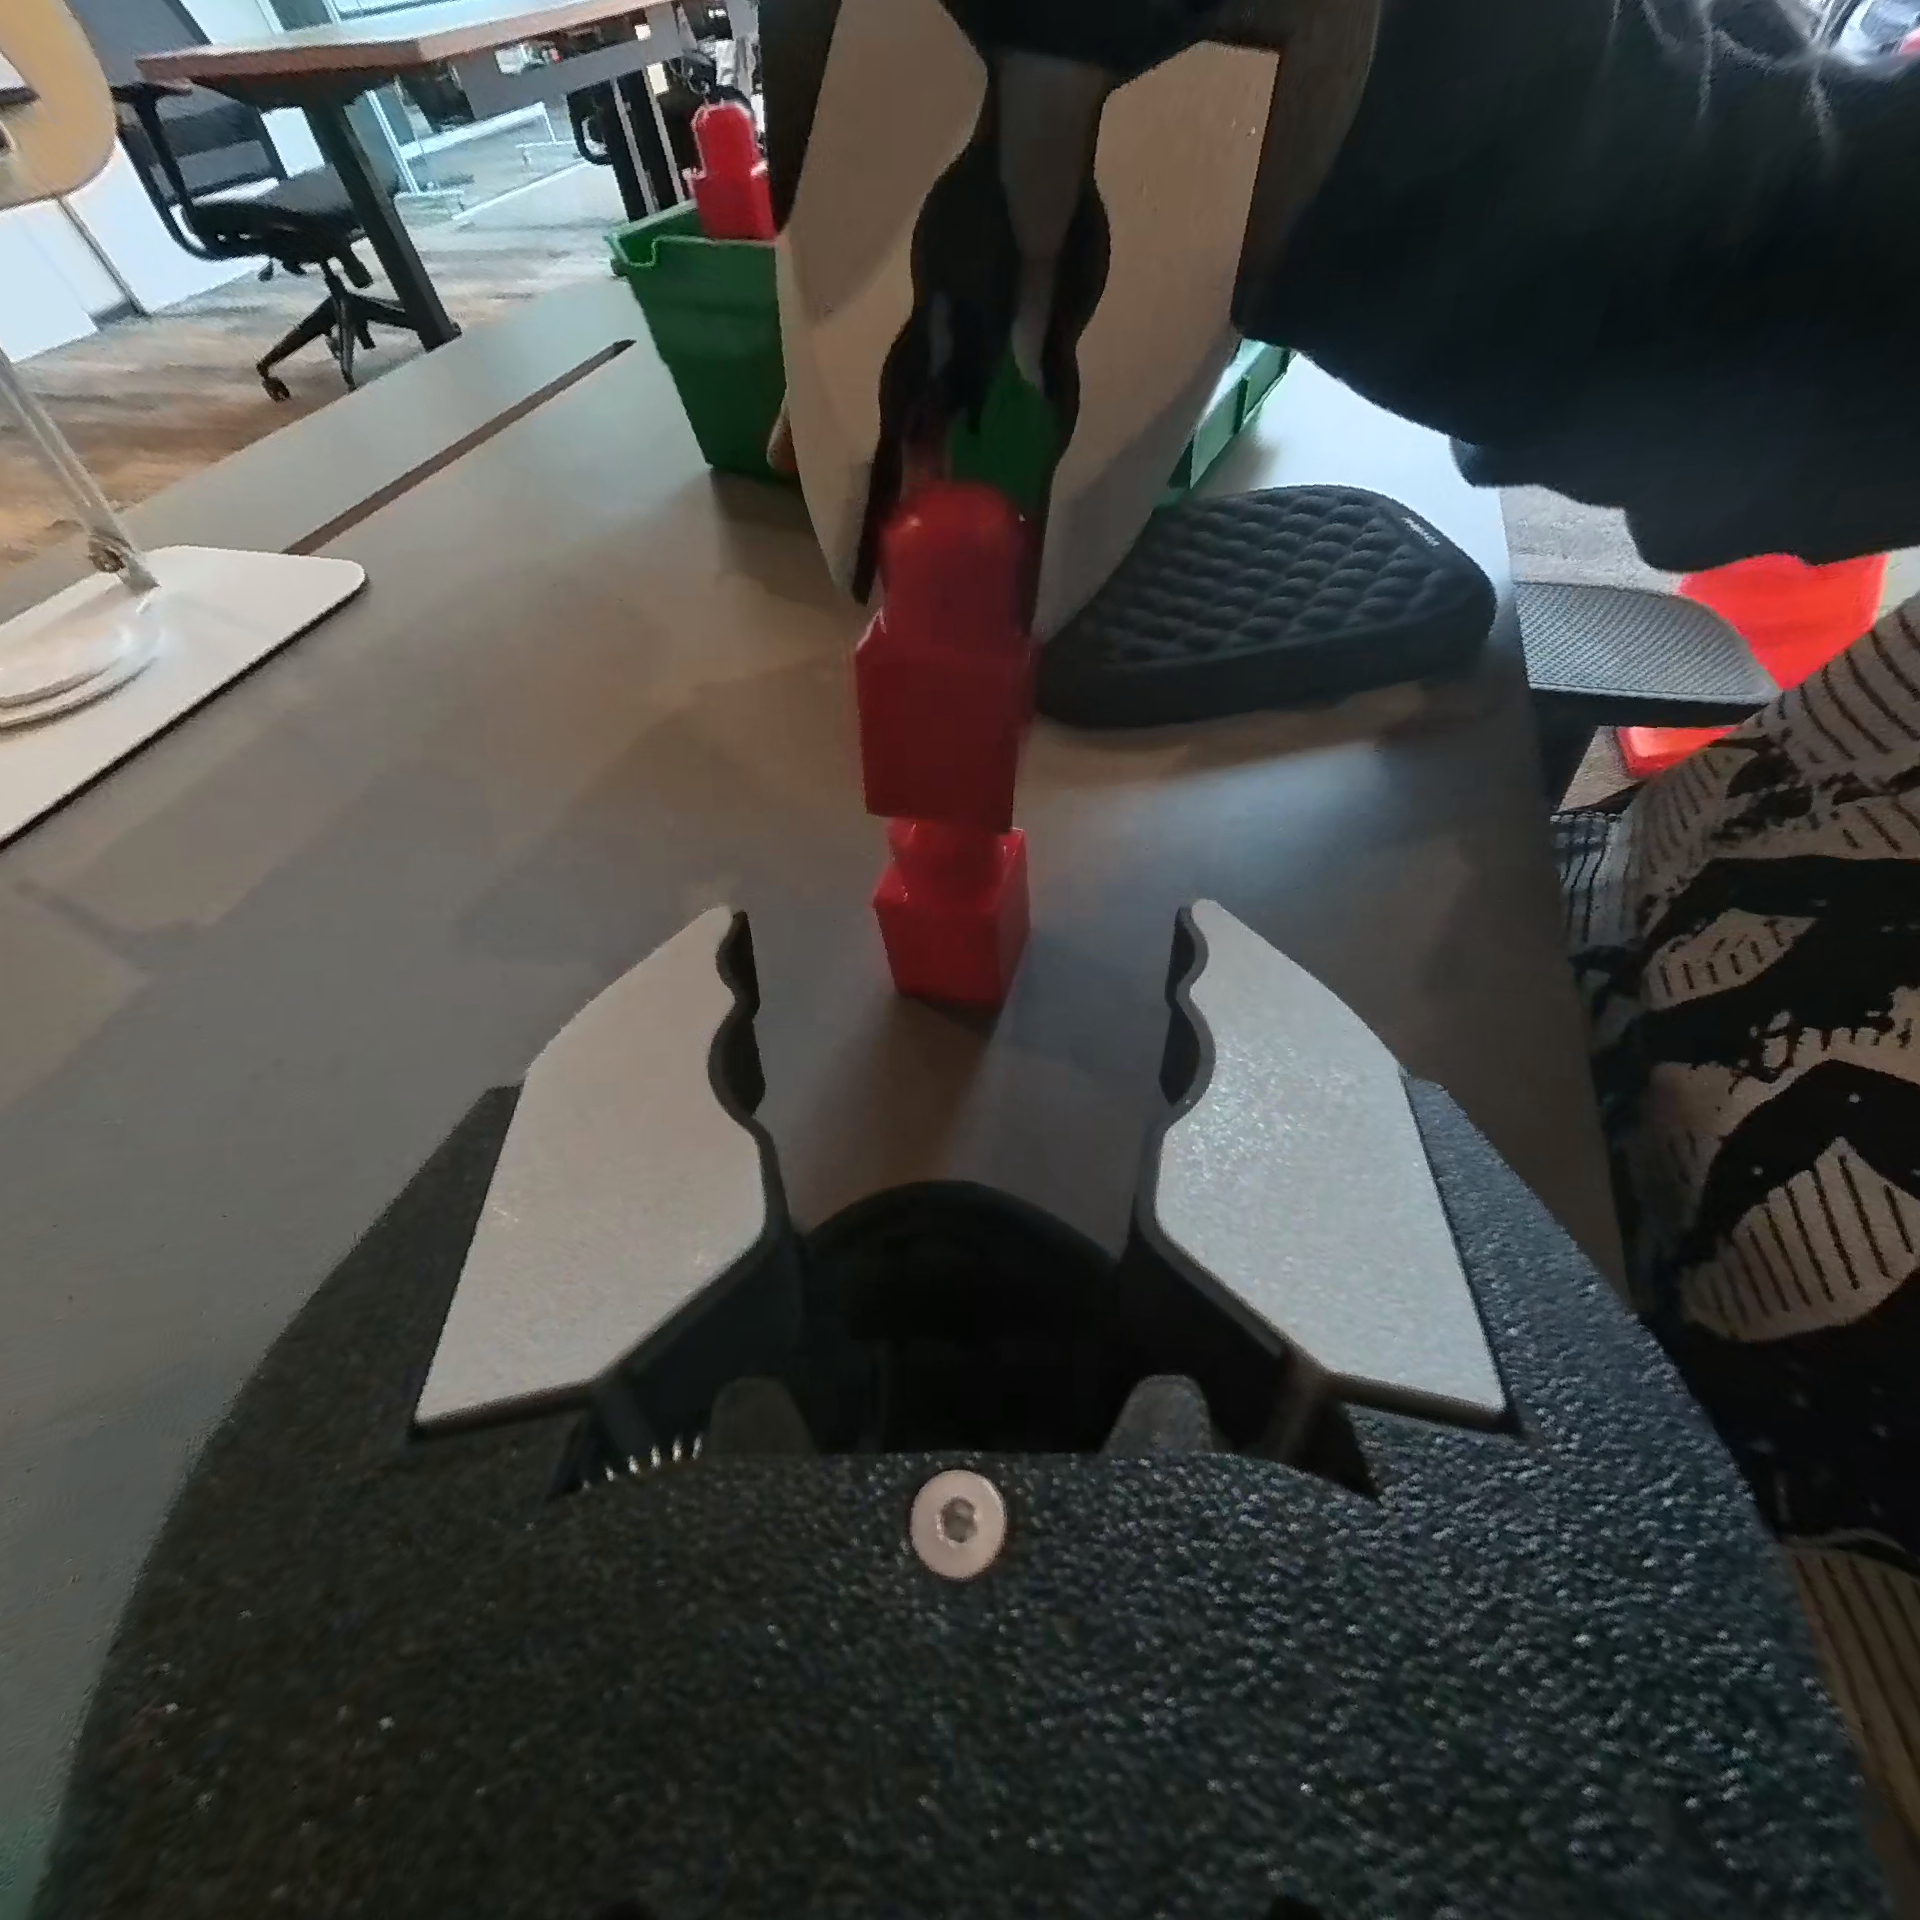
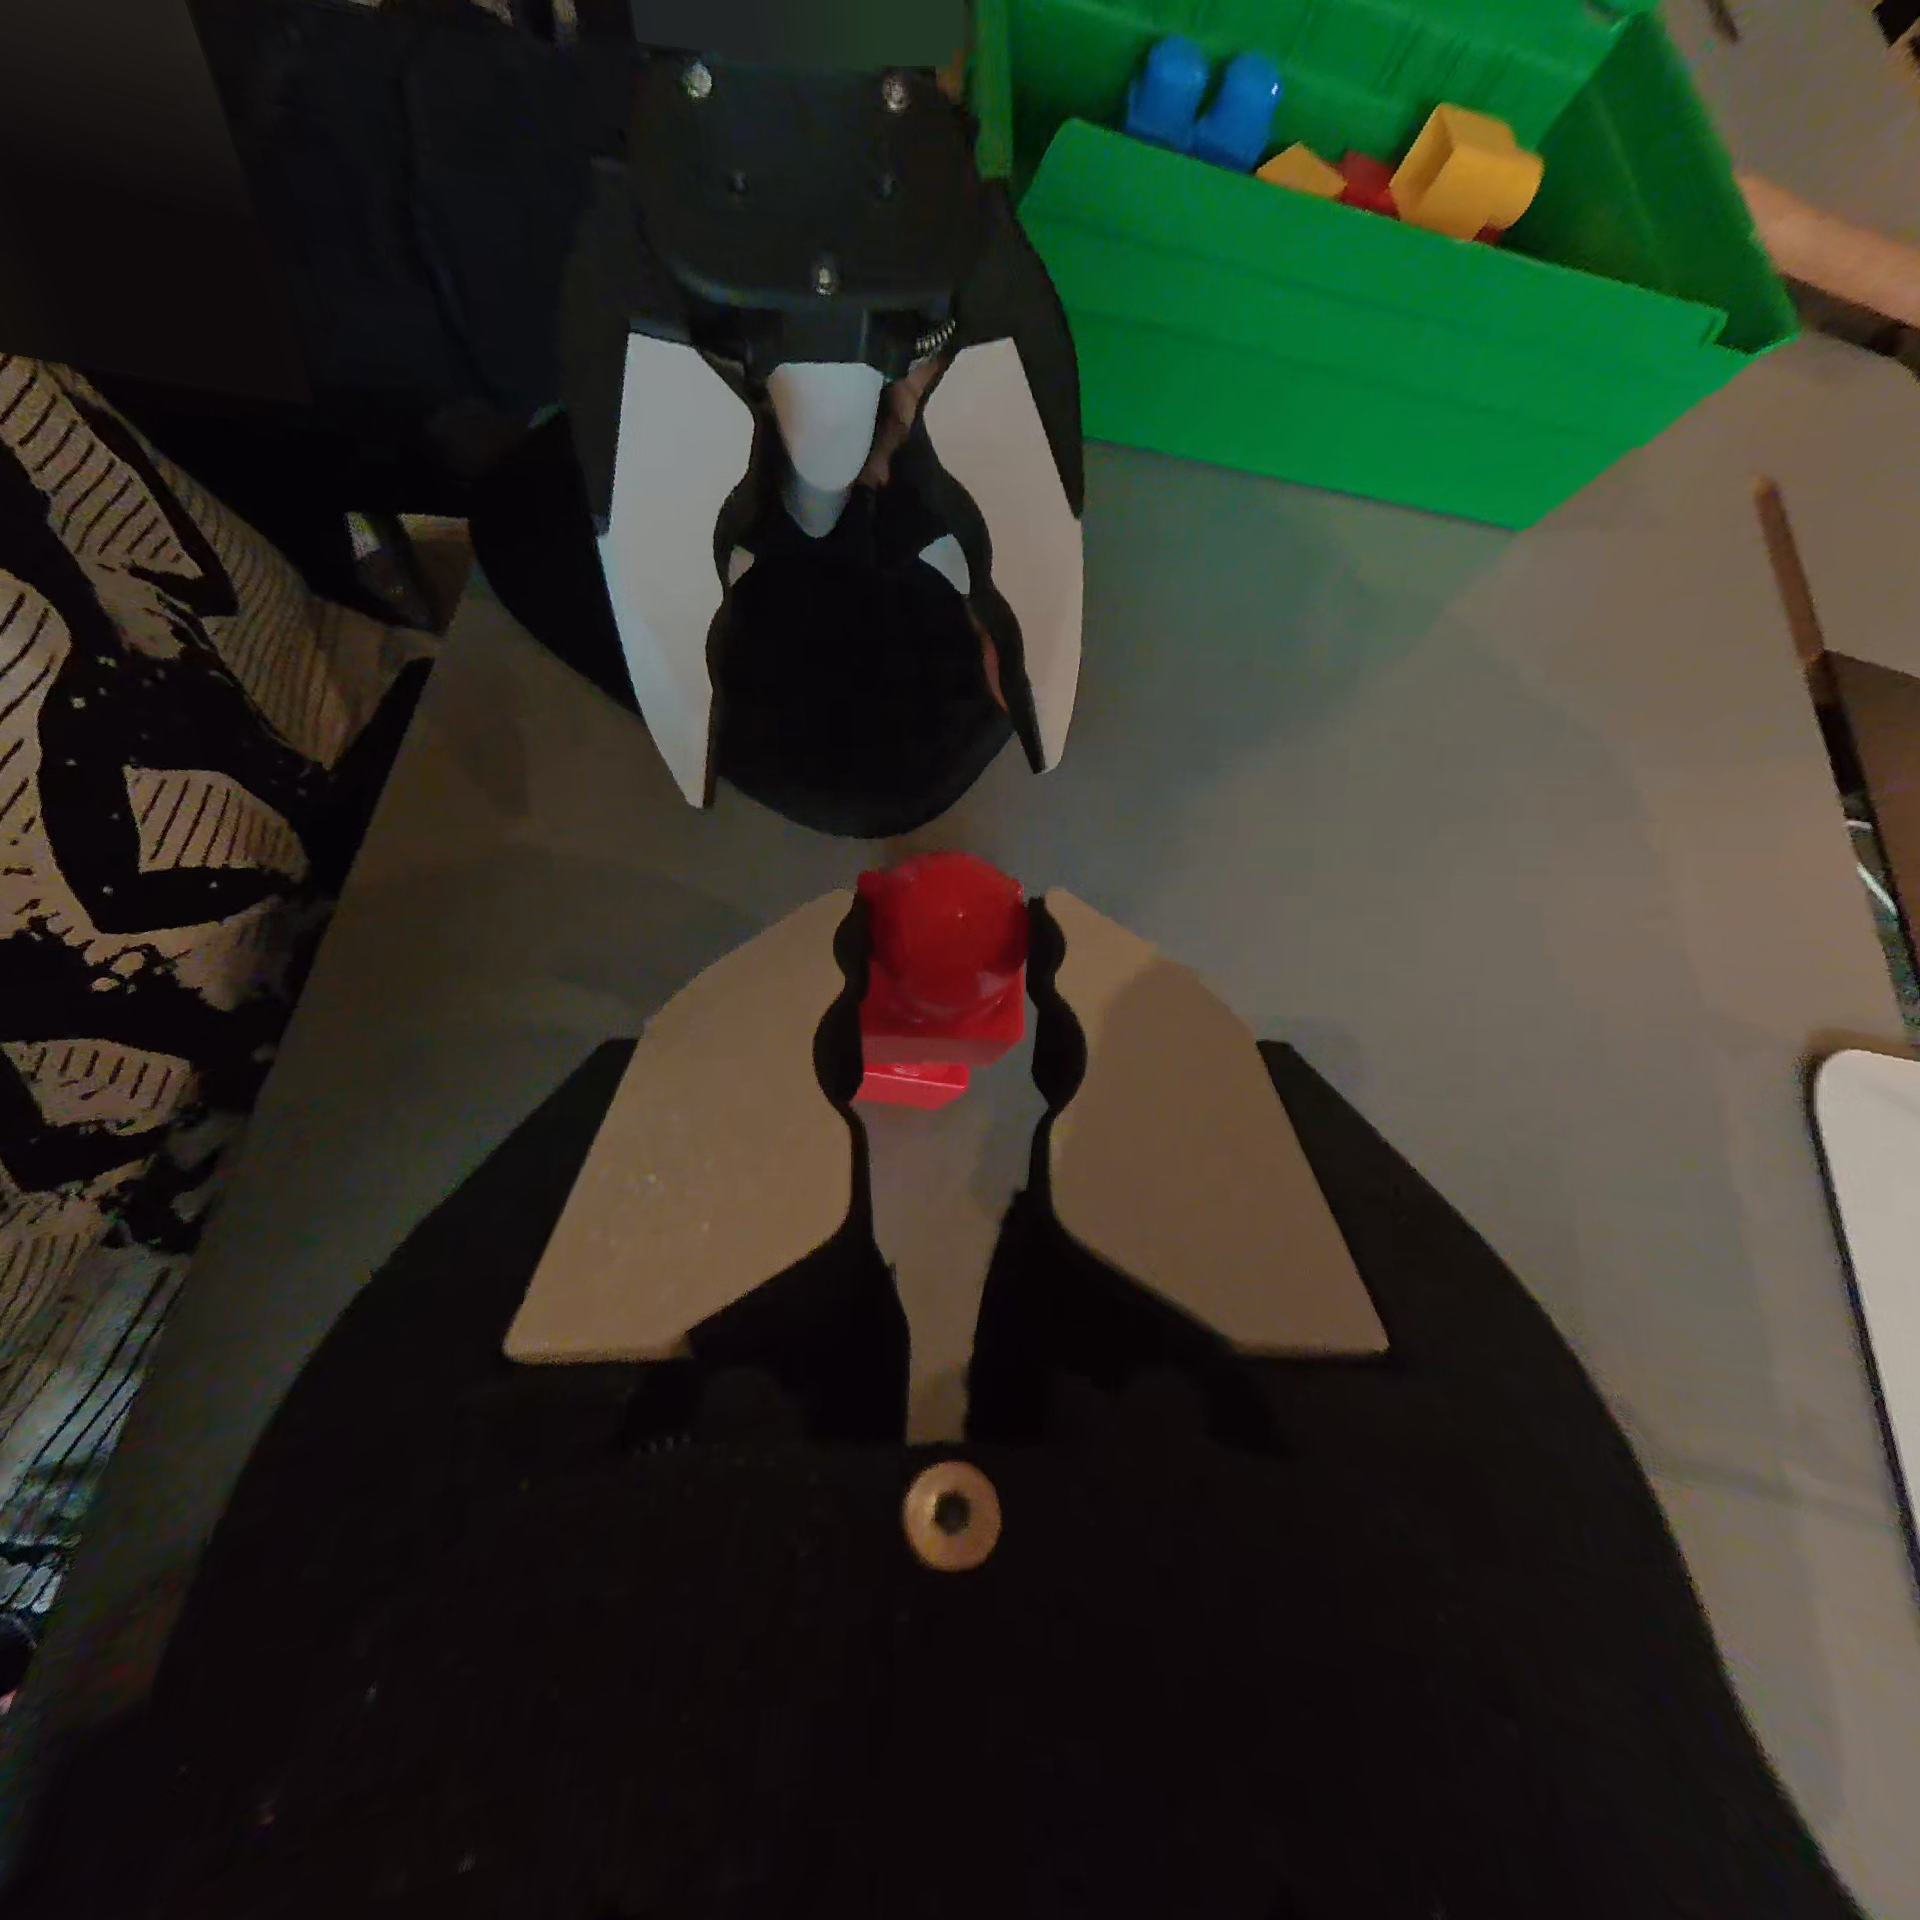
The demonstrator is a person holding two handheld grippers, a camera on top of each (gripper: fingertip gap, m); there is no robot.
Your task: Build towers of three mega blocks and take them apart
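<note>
- We find the right hand-held gripper (image 2: 943, 940) closed on the upper red block (image 1: 943, 717), above the lower red block (image 1: 954, 920).
- We find the left hand-held gripper (image 1: 961, 935) spread wide, empty, just short of that lower block.

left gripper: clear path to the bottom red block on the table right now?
Probably yes. The left gripper is open, aimed at the bottom red block, with only bare table between. The right gripper holds the upper red block just above, so headroom is tight.

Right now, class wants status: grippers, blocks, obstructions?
Left hand-held gripper open, empty. Right hand-held gripper shut on upper red plastic block, above lower red block. Nothing blocking.
</note>
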